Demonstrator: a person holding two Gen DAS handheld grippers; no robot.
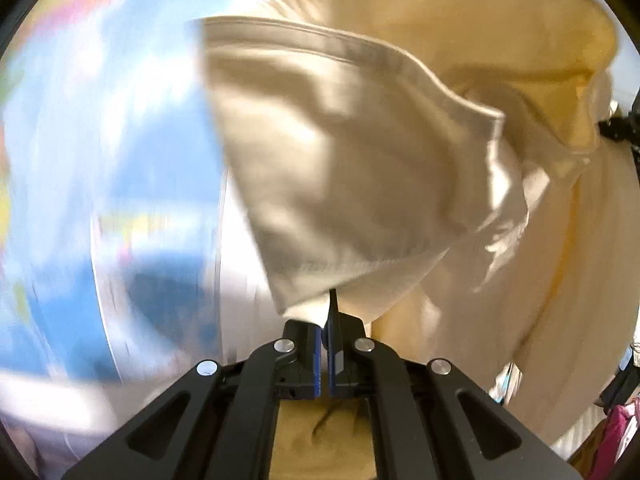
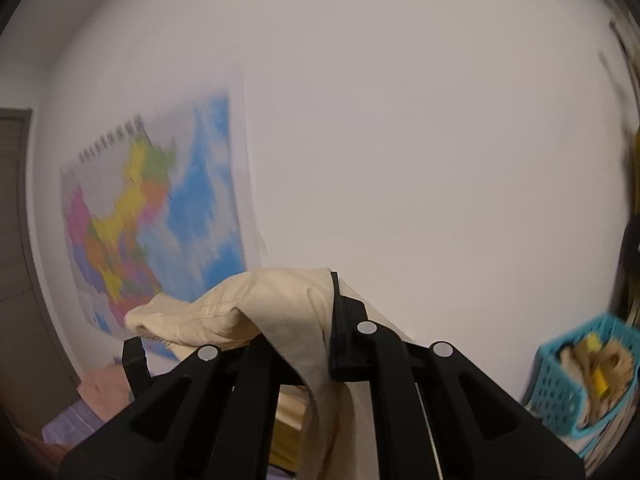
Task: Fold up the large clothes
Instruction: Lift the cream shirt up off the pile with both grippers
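A large cream garment hangs in the air and fills most of the left wrist view, with a stitched hem across its top. My left gripper is shut on a lower corner of it, blue pads pressed together. At the right edge a black piece meets the cloth's far corner. In the right wrist view the same cream garment drapes over my right gripper, which is shut on a fold. Only the right finger shows; the cloth hides the left one.
A coloured wall map hangs on the pale wall, blurred in both views. A blue plastic basket with cloth in it stands at the lower right. A dark door is at the left. Pink and purple fabrics lie below.
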